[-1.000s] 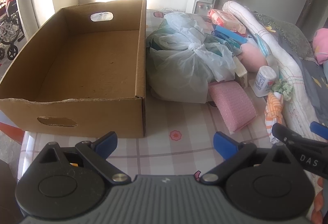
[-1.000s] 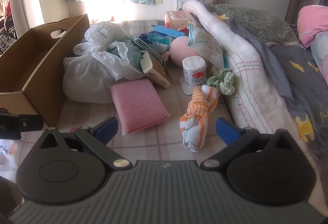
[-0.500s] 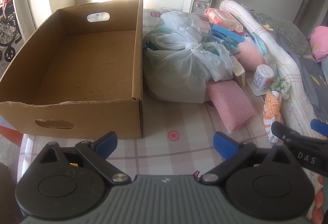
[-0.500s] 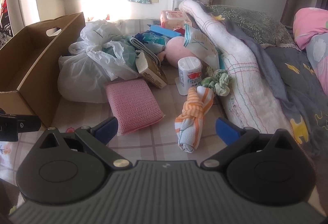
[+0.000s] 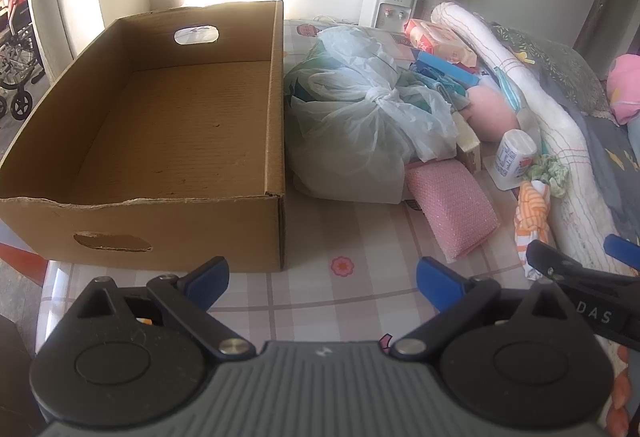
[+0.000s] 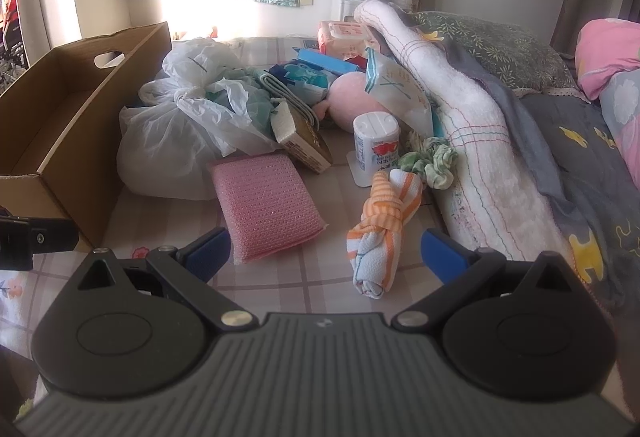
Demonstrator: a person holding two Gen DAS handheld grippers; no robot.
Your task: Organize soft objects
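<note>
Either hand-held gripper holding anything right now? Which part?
Nothing held. Left hand-held gripper and right hand-held gripper are both open; the knotted orange-striped cloth lies untouched.

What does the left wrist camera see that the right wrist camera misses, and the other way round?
Only the left wrist view shows the brown cardboard box's bare floor and a wheelchair. Only the right wrist view shows the tan booklet propped against the white plastic bag. Both show the pink mesh sponge, the knotted orange-striped cloth and the white bottle.
</note>
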